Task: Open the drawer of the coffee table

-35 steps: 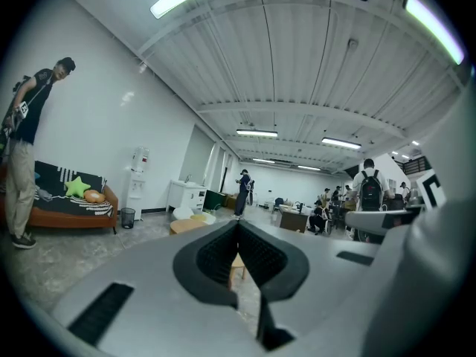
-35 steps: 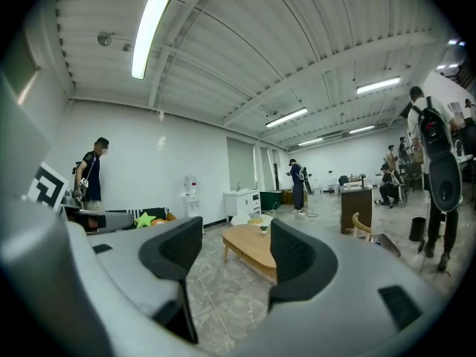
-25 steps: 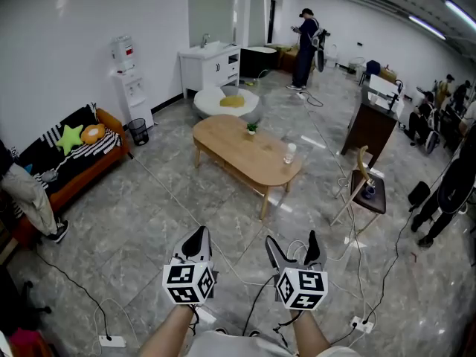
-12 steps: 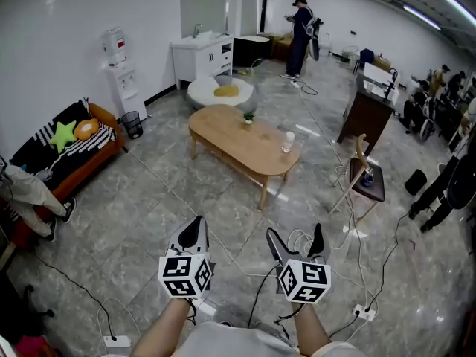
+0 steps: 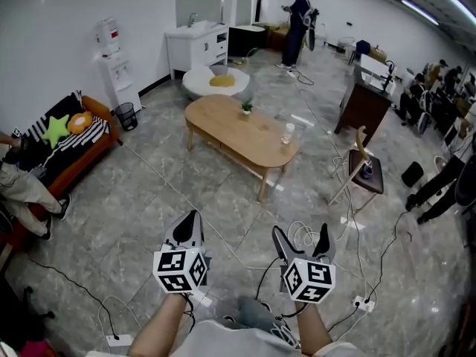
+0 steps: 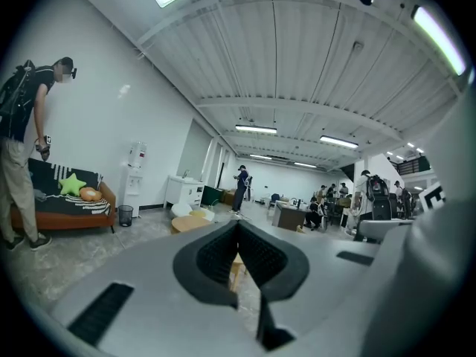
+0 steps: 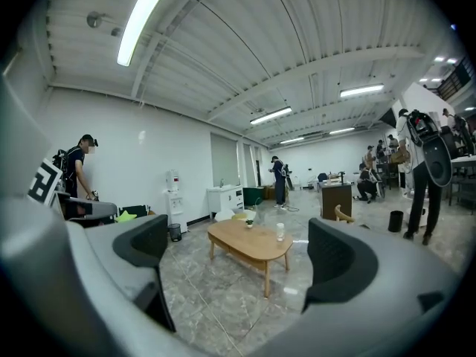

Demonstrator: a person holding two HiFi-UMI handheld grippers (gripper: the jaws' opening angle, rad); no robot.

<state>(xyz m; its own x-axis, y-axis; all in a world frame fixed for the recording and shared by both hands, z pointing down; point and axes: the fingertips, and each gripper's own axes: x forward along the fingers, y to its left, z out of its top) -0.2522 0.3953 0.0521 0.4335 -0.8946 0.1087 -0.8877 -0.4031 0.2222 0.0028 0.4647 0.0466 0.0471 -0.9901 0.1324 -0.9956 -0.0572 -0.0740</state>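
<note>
- Well ahead across the grey floor, the coffee table (image 5: 242, 129) stands far from both tools. I can't make out its drawer front from here.
- My left hand-held gripper (image 5: 191, 220) has its jaws pressed together with nothing in them. The right hand-held gripper (image 5: 300, 233) has just been opening, and its jaws now stand wide apart and empty.
- Cables (image 5: 296, 238) loop on the floor just beyond the right jaws, so walking in carelessly could snag one.
- With the drawer unseen, I might approach the wrong side and pull on the frame instead.
- A hard tug could shake the surface and tip the glass (image 5: 288, 133) near its nearer end, or the small potted plant (image 5: 246, 108).
- The glass is too small for me to judge its contents, and the pot holds a green plant. The dark bin (image 5: 126, 114) by the wall hides whatever is inside.
</note>
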